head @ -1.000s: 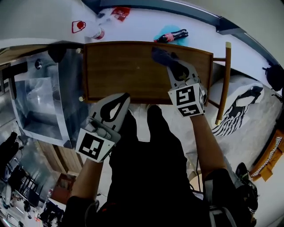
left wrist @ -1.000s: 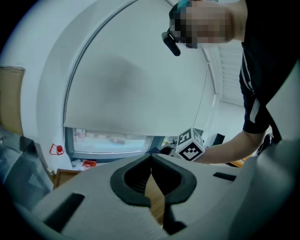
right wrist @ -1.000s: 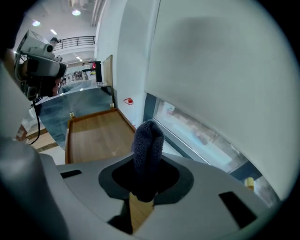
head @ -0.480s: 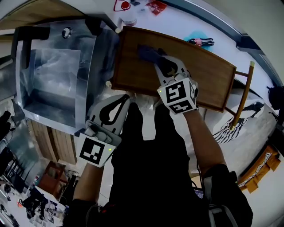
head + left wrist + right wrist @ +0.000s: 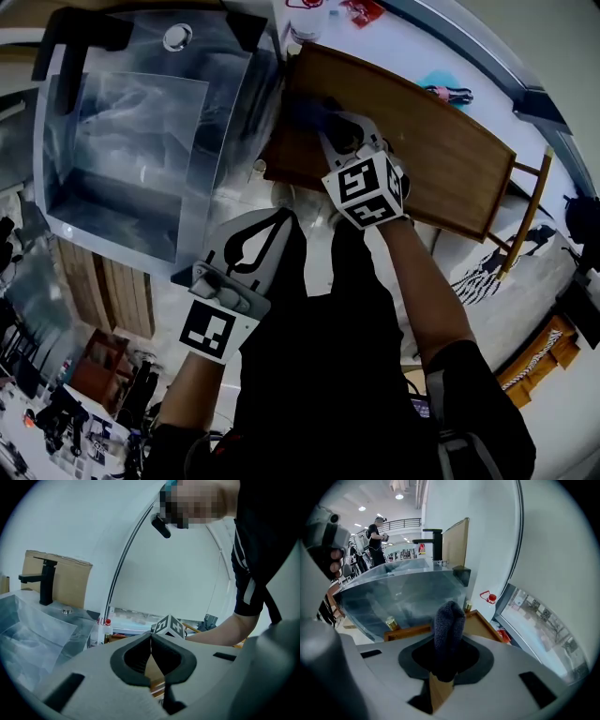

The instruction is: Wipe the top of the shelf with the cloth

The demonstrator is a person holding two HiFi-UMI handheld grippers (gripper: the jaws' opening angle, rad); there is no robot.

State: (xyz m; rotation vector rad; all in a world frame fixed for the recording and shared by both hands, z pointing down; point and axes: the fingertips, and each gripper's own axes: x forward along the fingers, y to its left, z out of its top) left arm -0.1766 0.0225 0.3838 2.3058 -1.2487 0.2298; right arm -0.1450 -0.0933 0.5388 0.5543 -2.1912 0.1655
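Right tongs [image 5: 333,131]: clamped on cloth [image 5: 449,620] | cloth: on shelf [image 5: 450,169] top, left end beside sink [image 5: 131,131] | left tongs [image 5: 278,217]: clenched, empty, off shelf | progress: wiping under way, judged part-done.

L gripper [image 5: 151,639] jaws were pressed together, nothing btwn them. Just past the tips: a marker cube [image 5: 169,626] w/ a bare forearm [image 5: 220,629] behind. Sink [image 5: 33,620] & black faucet [image 5: 45,581] stood at left.
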